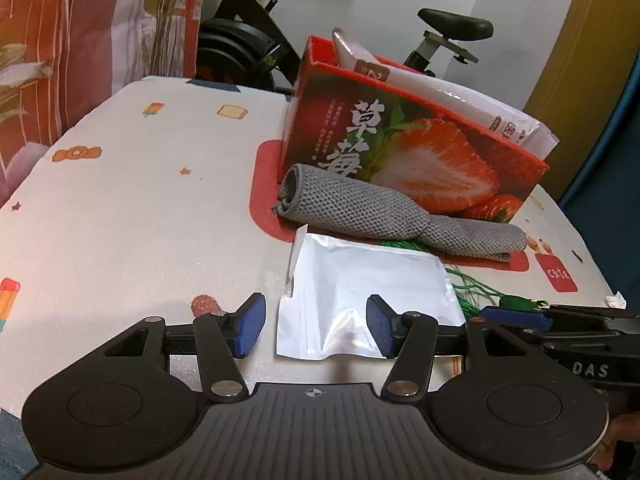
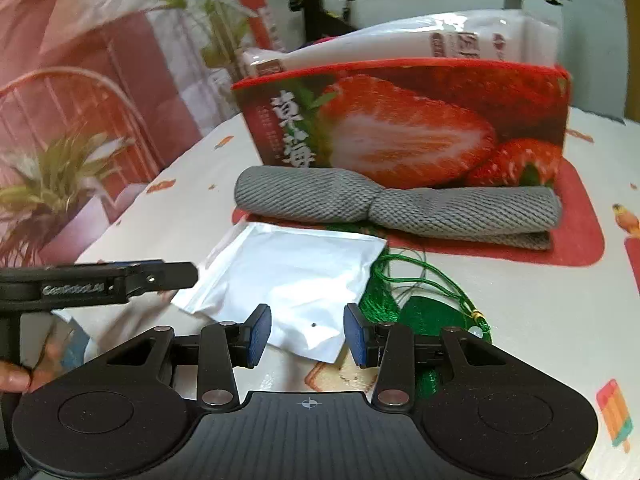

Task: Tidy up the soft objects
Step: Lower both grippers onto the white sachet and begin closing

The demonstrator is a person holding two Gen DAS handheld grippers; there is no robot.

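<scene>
A flat white foil pouch (image 1: 360, 292) lies on the tablecloth in front of a rolled grey knit cloth (image 1: 384, 216). My left gripper (image 1: 316, 326) stands open at the pouch's near edge: its right pad is over the pouch and its left pad is just off the pouch's left side. In the right wrist view the pouch (image 2: 296, 280) has its near corner between the pads of my right gripper (image 2: 308, 334), which is open and not pressing on it. The grey cloth (image 2: 400, 204) lies against a strawberry-printed box (image 2: 400, 120). A green tasselled cord (image 2: 424, 308) sits under the right gripper's right finger.
The red strawberry box (image 1: 420, 152) holds white plastic packets (image 1: 440, 88). The green cord (image 1: 472, 288) trails right of the pouch. A patterned curtain (image 1: 80, 40) hangs on the left, and an exercise bike (image 1: 452, 28) stands behind the table. The printed tablecloth (image 1: 140, 200) is bare on the left.
</scene>
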